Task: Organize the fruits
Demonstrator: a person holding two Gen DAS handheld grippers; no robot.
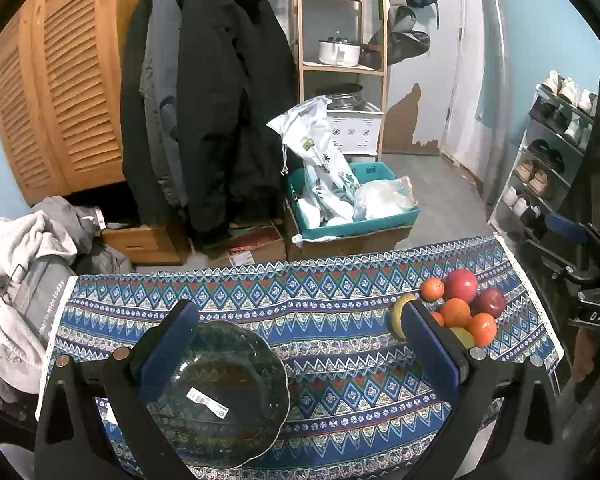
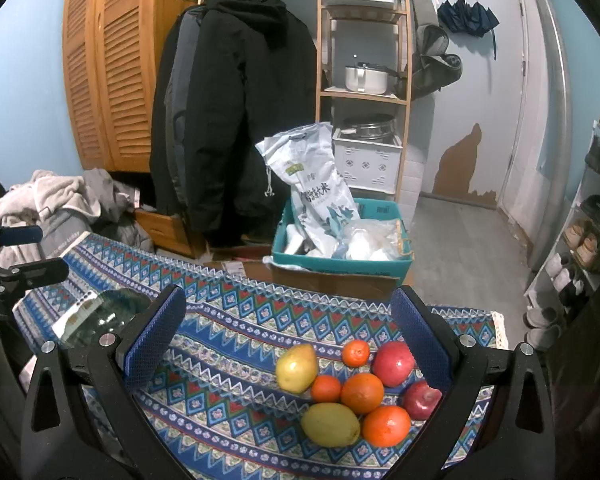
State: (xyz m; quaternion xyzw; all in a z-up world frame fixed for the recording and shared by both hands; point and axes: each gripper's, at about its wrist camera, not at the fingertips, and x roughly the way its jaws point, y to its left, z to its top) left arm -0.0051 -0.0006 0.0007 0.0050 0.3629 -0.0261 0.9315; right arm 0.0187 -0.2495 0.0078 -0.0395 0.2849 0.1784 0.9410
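A clear glass bowl [image 1: 216, 392] with a white label sits on the patterned cloth, under my open, empty left gripper [image 1: 300, 360]; it also shows at the left edge of the right wrist view [image 2: 100, 316]. A pile of fruit lies at the table's right: two red apples [image 2: 393, 363], several oranges [image 2: 362, 393], a yellow pear [image 2: 297, 368] and a yellow-green mango [image 2: 331, 424]. The pile also shows in the left wrist view [image 1: 460, 304]. My right gripper [image 2: 288, 344] is open and empty, above and around the pile.
The blue patterned tablecloth [image 1: 340, 280] covers the small table. Beyond it are a teal bin of bags [image 2: 340, 252] on cardboard boxes, hanging coats [image 1: 204, 100], a wooden shelf [image 2: 364, 80], a clothes heap [image 1: 24, 256] and a shoe rack [image 1: 552, 152].
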